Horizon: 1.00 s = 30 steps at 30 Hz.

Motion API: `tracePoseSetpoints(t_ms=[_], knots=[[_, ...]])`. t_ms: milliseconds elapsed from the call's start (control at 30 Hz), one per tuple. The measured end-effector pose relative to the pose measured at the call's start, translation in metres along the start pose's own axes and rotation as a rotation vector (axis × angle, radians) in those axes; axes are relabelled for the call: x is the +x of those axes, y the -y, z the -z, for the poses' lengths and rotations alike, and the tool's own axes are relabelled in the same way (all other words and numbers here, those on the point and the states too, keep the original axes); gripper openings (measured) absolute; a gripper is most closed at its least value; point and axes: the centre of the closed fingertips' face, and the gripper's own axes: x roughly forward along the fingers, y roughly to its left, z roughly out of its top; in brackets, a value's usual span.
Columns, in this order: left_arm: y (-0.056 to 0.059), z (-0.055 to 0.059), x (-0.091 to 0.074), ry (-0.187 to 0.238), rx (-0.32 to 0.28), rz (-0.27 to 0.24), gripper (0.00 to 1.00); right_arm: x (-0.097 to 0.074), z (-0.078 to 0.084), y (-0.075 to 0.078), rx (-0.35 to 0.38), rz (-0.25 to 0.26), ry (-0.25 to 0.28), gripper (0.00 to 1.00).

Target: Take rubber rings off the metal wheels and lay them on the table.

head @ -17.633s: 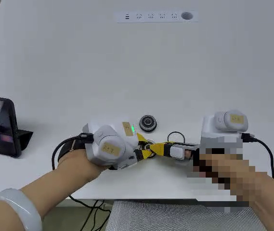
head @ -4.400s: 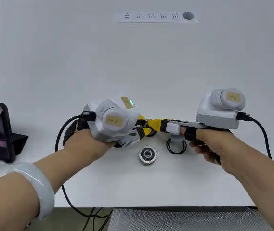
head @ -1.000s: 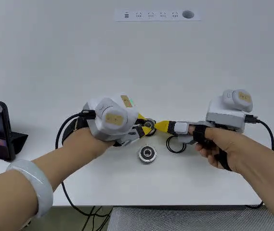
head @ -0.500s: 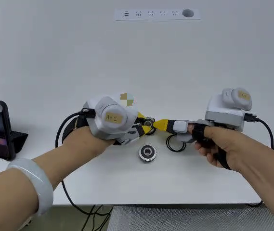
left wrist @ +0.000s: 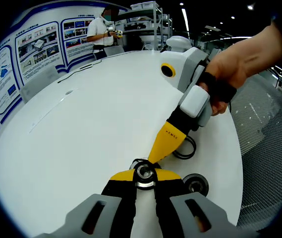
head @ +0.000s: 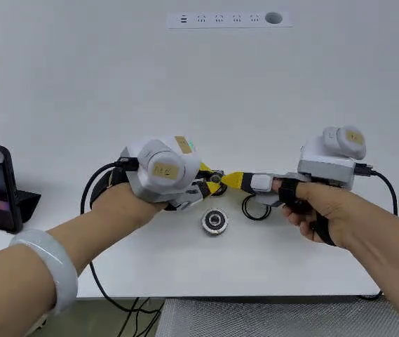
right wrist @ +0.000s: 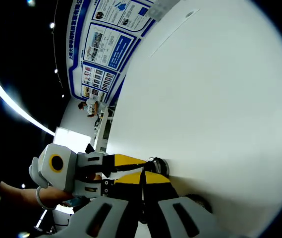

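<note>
While my left gripper (head: pixel 212 184) is clamping a metal wheel (left wrist: pixel 144 172) over the desk (head: pixel 255 91), my right gripper (head: pixel 226 180), jaws pressed together, is picking at its rubber ring (left wrist: pixel 134 163); one loose ring (head: pixel 255 209) is already lying beneath, and a second wheel (head: pixel 214 221) is waiting, seemingly unstripped.

Even, bright light falls on the smooth white bench (head: pixel 101 91), and shadows there are soft. Both gripper views curve at the edges. Ceiling spot lamps (left wrist: pixel 250 7) glare above the bench.
</note>
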Motion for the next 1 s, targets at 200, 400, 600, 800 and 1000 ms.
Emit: tracePoseSetpoints(t_ms=[200,400,600,800,1000], knots=[[0.0,0.0,0.0,0.0,0.0,0.0,0.13,0.001,0.003,-0.004,-0.008,-0.015,-0.01,0.01],[0.0,0.0,0.0,-0.001,0.004,0.001,0.13,0.0,0.0,-0.007,-0.003,-0.027,0.005,0.01],[0.0,0.0,0.0,-0.003,0.009,0.0,0.14,-0.001,-0.001,0.003,0.004,0.017,0.016,0.02],[0.0,0.0,0.0,-0.008,0.022,0.003,0.14,-0.002,-0.001,0.007,0.005,0.035,0.016,0.02],[0.0,-0.001,0.001,-0.001,0.02,0.003,0.14,-0.001,-0.001,0.009,0.005,0.042,0.015,0.02]])
